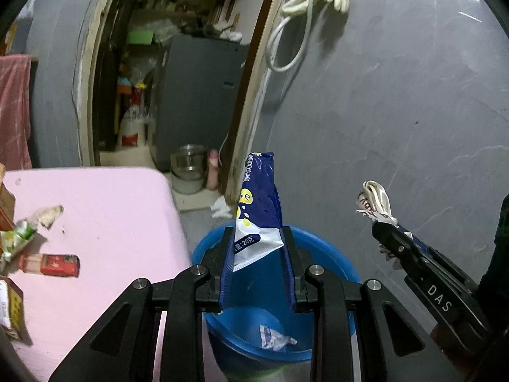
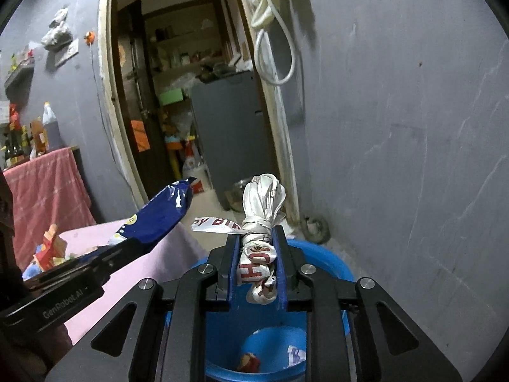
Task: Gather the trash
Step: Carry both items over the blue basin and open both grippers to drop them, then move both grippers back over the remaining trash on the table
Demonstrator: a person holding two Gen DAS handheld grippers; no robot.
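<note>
My left gripper (image 1: 257, 238) is shut on a blue and white snack wrapper (image 1: 259, 203) and holds it upright over the blue bucket (image 1: 327, 254). My right gripper (image 2: 257, 245) is shut on a knotted white plastic wrapper with red letters (image 2: 259, 219), also above the blue bucket (image 2: 331, 264). In the left wrist view the right gripper (image 1: 386, 226) shows at the right with its white wrapper (image 1: 375, 200). In the right wrist view the left gripper (image 2: 117, 248) shows at the left with the blue wrapper (image 2: 162, 213). Crumpled scraps (image 1: 275, 339) lie in the bucket.
A pink table (image 1: 105, 222) stands left of the bucket with a red box (image 1: 52, 264), a green wrapper (image 1: 16, 238) and a crumpled paper (image 1: 49, 215). A grey wall (image 1: 397, 111) is behind. A doorway (image 1: 178, 95) opens onto a cluttered room with a steel pot (image 1: 189, 162).
</note>
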